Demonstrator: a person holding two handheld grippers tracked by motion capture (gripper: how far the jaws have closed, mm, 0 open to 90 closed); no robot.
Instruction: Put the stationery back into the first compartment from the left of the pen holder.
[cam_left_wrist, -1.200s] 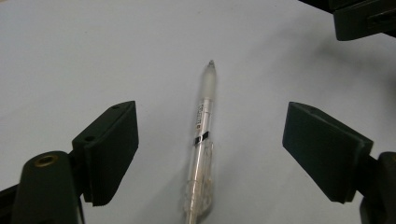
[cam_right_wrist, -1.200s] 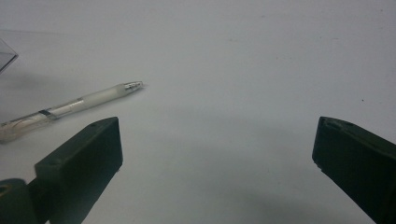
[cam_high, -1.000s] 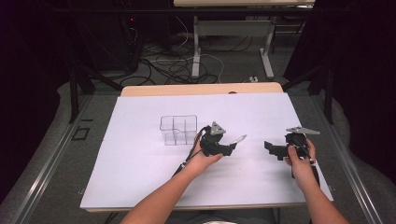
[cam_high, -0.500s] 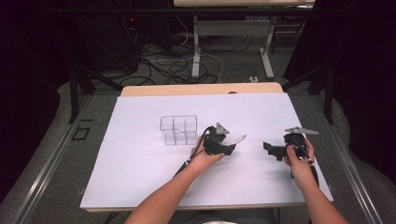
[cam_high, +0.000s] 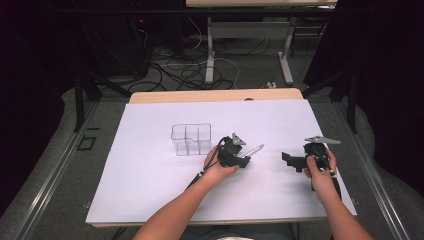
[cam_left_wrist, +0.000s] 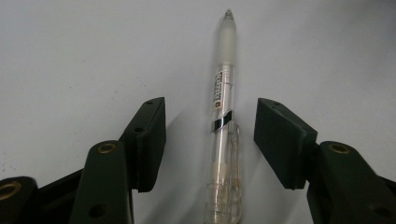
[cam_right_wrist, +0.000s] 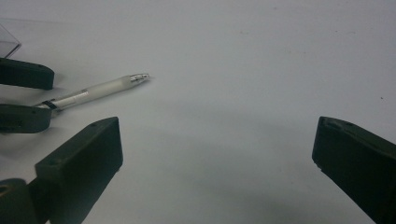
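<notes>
Left gripper (cam_left_wrist: 210, 140) has its jaws spread around the pen (cam_left_wrist: 223, 126) lying flat on the table (cam_high: 150, 190); right gripper (cam_right_wrist: 217, 168) is wide open, empty. Round barrel could easily roll out if the squeeze lands off-center.

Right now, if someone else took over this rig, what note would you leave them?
Left gripper: open, jaws either side of the clear pen, not closed on it. The pen lies flat on the white table cover, tip pointing away from the hand.
Right gripper: open, holding nothing, over bare cover to the right of the pen.
The clear divided organizer stands just left of the left gripper and looks empty.
Done: left gripper lined up on the pen.
Left: close on the pen, lift it, and probably drop it into an organizer compartment.
</notes>
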